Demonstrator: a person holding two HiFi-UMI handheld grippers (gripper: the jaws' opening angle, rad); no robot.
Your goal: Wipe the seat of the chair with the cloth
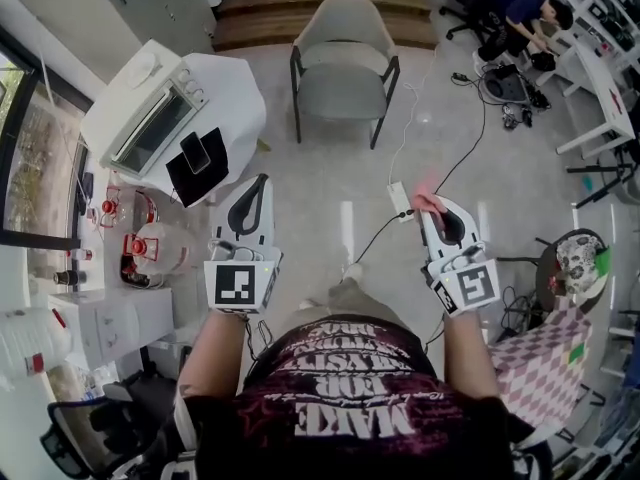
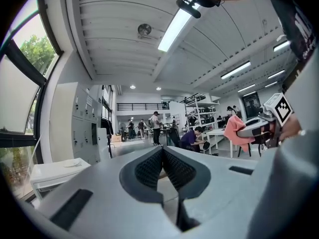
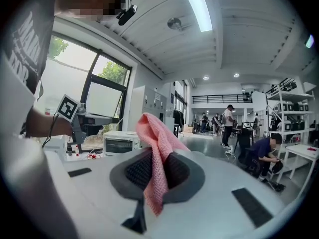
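The right gripper [image 1: 430, 208] has its jaws closed on a pink cloth [image 3: 155, 133]; the cloth is pinched between the pads, one end standing up past the tips and the other hanging down on the near side. The left gripper [image 1: 262, 186] is held beside it to the left, its jaws pressed together with nothing between them. The chair [image 1: 342, 78] stands on the floor [image 1: 330, 188] at the far middle, well apart from both grippers, with a white bench [image 1: 235, 93] carrying an oven [image 1: 150, 128] to its left.

Head view downward; 2 gripper views level, roomward.
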